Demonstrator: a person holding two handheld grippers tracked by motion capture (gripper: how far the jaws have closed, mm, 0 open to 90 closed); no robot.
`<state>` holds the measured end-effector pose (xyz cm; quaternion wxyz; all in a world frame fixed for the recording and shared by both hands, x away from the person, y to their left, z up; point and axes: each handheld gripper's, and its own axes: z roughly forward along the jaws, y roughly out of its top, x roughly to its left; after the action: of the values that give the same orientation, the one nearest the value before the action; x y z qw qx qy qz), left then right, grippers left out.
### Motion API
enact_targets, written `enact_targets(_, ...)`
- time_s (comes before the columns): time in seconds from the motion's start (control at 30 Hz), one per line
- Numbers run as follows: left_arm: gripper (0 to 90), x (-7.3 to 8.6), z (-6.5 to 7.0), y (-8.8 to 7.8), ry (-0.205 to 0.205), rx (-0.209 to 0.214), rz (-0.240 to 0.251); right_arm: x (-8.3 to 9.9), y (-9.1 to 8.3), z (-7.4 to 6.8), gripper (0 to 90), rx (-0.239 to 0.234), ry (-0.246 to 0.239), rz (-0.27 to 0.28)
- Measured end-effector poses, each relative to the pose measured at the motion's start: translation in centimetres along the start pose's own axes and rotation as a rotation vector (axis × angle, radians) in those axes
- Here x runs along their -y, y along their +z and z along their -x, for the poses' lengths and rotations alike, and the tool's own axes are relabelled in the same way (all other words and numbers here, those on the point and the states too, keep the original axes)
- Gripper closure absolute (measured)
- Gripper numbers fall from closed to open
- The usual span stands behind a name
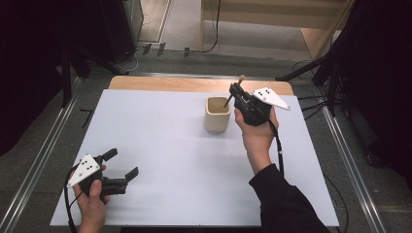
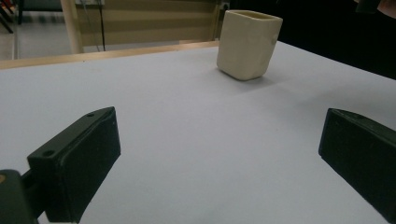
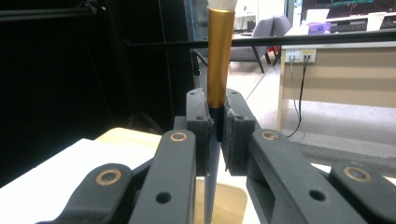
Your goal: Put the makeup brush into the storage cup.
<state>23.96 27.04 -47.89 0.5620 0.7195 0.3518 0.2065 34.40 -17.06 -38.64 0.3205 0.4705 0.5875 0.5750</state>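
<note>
White table (image 1: 160,160), dark curtains around. Right gripper (image 1: 236,93) clamped tight on brush (image 3: 219,56), handle tip down inside cream cup (image 1: 217,114). Left gripper (image 1: 122,164) wide open, empty, near table's front-left corner.

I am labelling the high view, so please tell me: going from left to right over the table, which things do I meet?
left gripper with open jaws → cream cup → brush, tip pointing into the cup → right gripper, jaws shut on the brush.
</note>
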Motion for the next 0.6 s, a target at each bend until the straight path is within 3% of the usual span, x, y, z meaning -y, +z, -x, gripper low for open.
enact_targets(0.6,0.0,0.0,0.1,0.1,0.000,0.007,0.000,2.2,1.9,0.1,84.6,0.028,-0.025,-0.081)
